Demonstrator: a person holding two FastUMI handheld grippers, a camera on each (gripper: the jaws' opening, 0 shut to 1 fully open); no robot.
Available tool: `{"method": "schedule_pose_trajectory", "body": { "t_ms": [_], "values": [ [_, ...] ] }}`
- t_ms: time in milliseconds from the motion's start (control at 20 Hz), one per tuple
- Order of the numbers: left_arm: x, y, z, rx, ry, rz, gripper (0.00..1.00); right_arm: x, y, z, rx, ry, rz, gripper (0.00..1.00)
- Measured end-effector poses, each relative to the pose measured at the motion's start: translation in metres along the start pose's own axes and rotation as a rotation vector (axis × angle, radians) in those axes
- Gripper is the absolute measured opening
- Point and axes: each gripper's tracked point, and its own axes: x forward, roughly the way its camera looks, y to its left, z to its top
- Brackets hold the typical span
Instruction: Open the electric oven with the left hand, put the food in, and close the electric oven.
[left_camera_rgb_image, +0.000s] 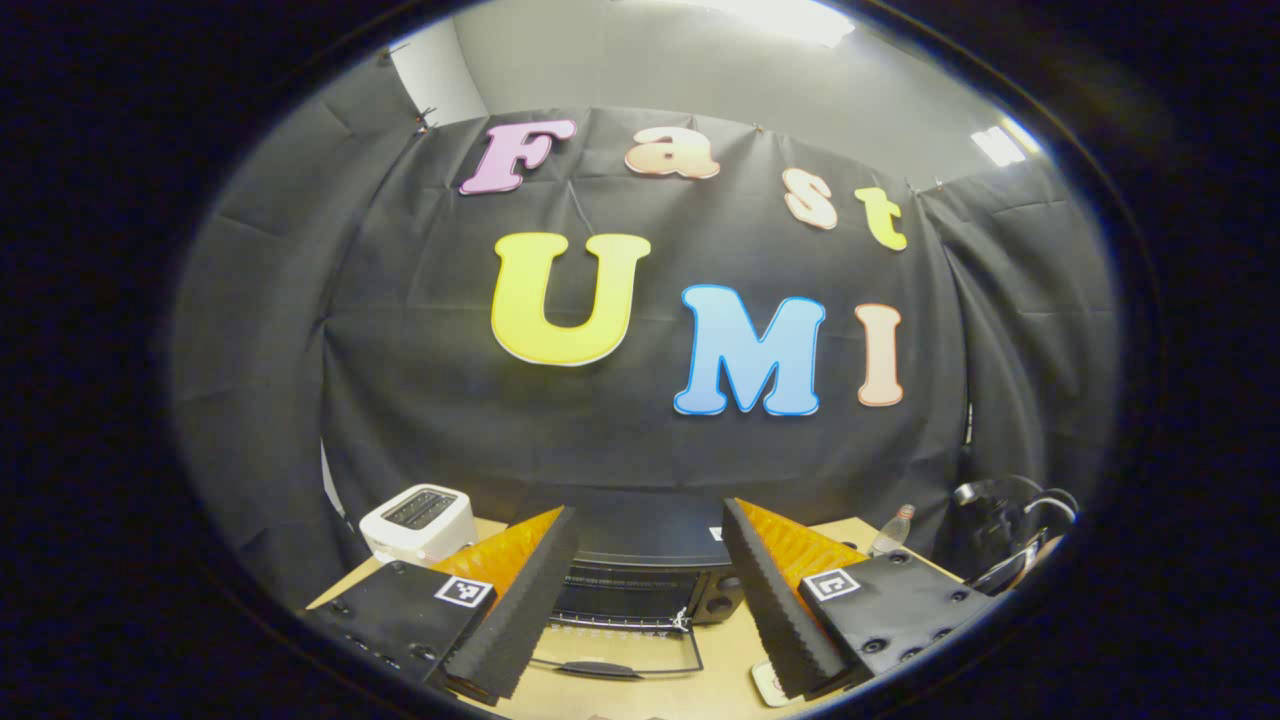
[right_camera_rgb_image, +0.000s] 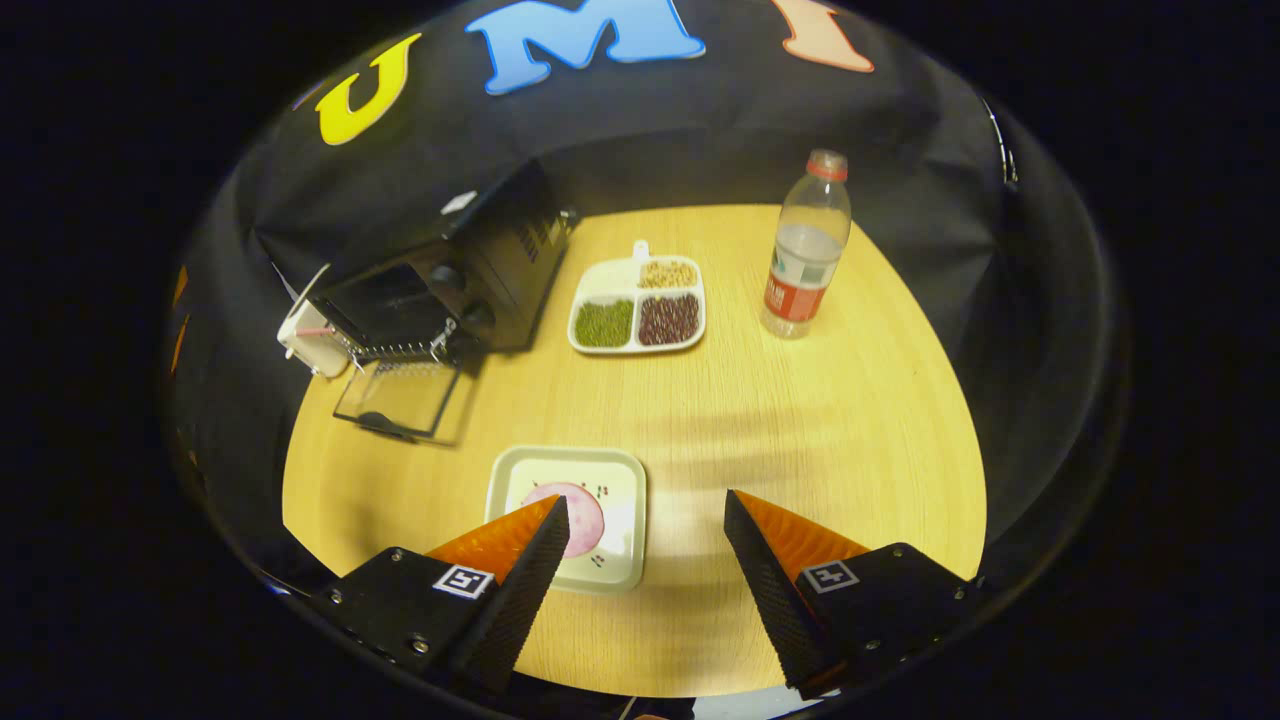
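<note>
Near the table's left edge, the electric oven (right_camera_rgb_image: 440, 290) stood with its door (right_camera_rgb_image: 400, 398) lowered flat to admit the food (right_camera_rgb_image: 575, 515), which lay on a plate (right_camera_rgb_image: 620, 470) at the front edge, between the right gripper's (right_camera_rgb_image: 640, 570) spread fingers, while the left gripper (left_camera_rgb_image: 650, 590) hung spread and empty.

Black cloth wall (left_camera_rgb_image: 620, 440) hangs in folds across the frame's middle. Above it, pale wall (left_camera_rgb_image: 600, 70) and bright ceiling lights (left_camera_rgb_image: 790, 15), upper right. Light wood table (right_camera_rgb_image: 800, 420) fills the right gripper view's centre, round-edged against the cloth.
</note>
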Motion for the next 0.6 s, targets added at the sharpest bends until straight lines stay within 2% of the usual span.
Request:
{"method": "schedule_pose_trajectory", "body": {
  "t_ms": [250, 300, 350, 400, 500, 600],
  "values": [
    [-0.027, 0.011, -0.007, 0.039, 0.022, 0.035, 1.0, 0.04, -0.006, -0.031, 0.011, 0.162, -0.016, 0.96],
    [-0.031, 0.014, -0.009, 0.047, 0.031, 0.048, 1.0, 0.047, -0.007, -0.033, 0.007, 0.182, -0.023, 0.92],
    [-0.035, 0.017, -0.012, 0.053, 0.038, 0.061, 1.0, 0.054, -0.007, -0.036, -0.007, 0.195, -0.033, 0.96],
    [-0.038, 0.019, -0.013, 0.055, 0.041, 0.07, 0.97, 0.061, -0.009, -0.039, -0.03, 0.207, -0.057, 0.97],
    [-0.044, 0.024, -0.011, 0.062, 0.044, 0.089, 1.0, 0.072, -0.016, -0.041, -0.082, 0.222, -0.103, 0.96],
    [-0.047, 0.028, -0.011, 0.068, 0.048, 0.108, 1.0, 0.077, -0.011, -0.041, -0.107, 0.228, -0.1, 0.96]
  ]
}}
